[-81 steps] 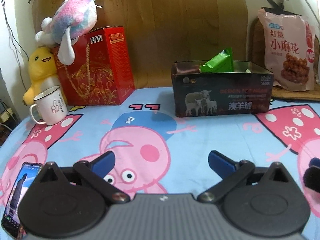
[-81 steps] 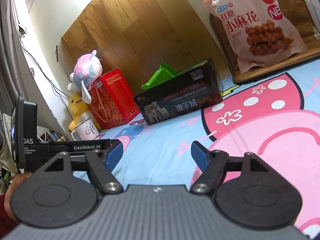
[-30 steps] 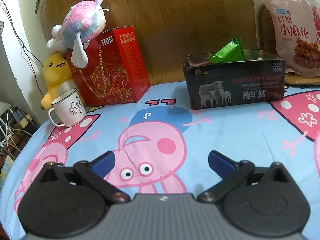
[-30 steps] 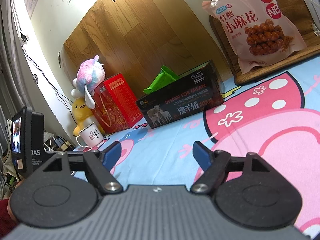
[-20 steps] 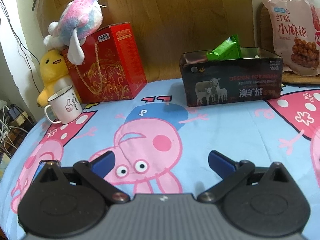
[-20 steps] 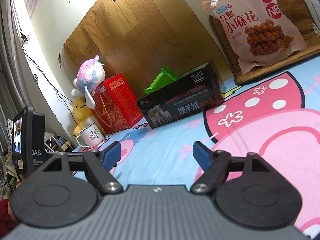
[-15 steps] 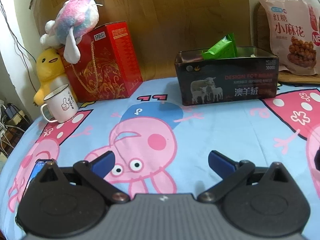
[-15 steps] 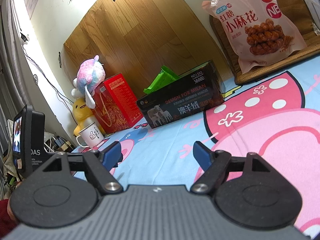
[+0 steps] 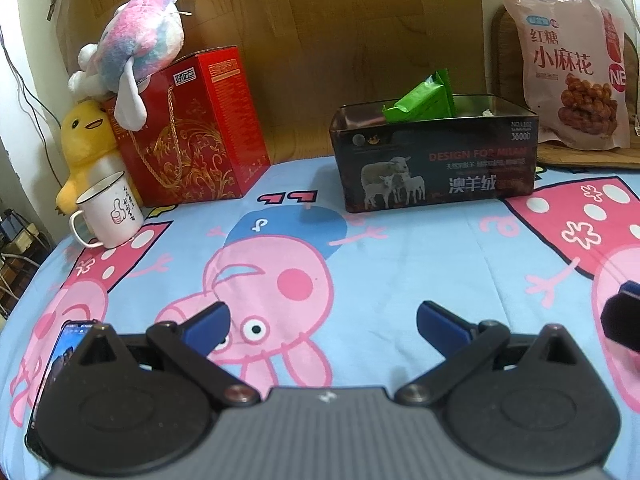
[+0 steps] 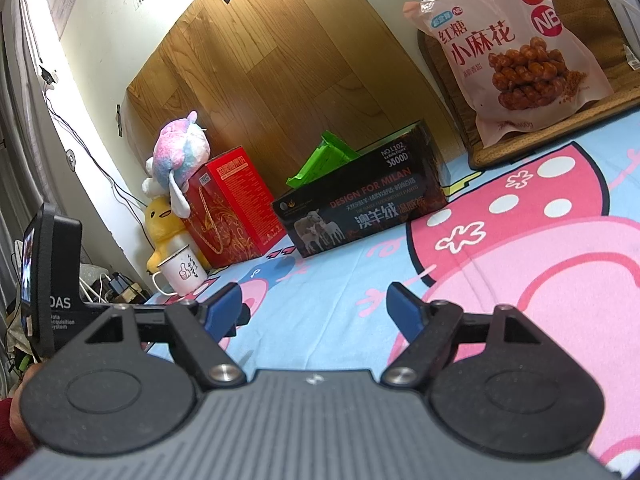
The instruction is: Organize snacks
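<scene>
Left gripper (image 9: 322, 322) & right gripper (image 10: 314, 308) both hover low over the cartoon-pig sheet (image 9: 420, 264), fingers spread wide, nothing between them. Dark tin box (image 9: 436, 160) w/ sheep print sits toward the back of the sheet, a green snack packet (image 9: 422, 100) sticking up out of it; big pink snack bag (image 9: 572, 76) leans upright on a woven mat to the box's right, apart from it. Left of box: red gift box (image 9: 196, 132) w/ pastel plush (image 9: 132, 48) on top, yellow duck plush (image 9: 86, 140) beside, white mug (image 9: 110, 210) in front; phone (image 9: 52, 364) lies near left gripper.
</scene>
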{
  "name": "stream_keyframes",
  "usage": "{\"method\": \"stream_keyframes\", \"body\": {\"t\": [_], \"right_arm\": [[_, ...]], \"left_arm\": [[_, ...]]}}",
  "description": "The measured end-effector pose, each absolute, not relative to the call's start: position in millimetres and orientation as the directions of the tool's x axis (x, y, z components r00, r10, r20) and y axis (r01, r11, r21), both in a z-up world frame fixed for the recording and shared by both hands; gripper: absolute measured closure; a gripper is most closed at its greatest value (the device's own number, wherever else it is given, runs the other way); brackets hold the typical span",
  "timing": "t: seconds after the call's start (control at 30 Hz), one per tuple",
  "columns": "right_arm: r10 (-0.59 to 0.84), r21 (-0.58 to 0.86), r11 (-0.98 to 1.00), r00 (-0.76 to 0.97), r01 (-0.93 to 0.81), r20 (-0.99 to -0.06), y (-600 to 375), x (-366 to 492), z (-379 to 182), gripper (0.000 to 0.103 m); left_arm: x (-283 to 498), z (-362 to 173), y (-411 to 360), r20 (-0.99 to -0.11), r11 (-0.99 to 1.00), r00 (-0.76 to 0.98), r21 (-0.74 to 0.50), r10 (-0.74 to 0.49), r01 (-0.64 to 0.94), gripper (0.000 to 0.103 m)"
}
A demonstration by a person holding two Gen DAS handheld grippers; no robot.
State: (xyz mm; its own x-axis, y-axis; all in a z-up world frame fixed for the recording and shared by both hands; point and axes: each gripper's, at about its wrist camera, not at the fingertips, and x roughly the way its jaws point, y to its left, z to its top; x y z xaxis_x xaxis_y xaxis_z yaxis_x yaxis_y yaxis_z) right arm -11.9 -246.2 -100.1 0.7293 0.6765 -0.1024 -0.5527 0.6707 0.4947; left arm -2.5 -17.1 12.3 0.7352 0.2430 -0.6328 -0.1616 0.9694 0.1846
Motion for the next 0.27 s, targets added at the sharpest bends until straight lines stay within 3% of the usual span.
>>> {"method": "stream_keyframes", "body": {"t": [0.27], "right_arm": [[0.675,0.494,0.672,0.731,-0.552,-0.102,-245.9,-12.2,-99.3,0.022]], "left_arm": [[-6.6,16.8,-20.9,-0.615,0.982,0.767,0.148,0.183,-0.116,0.000]]}}
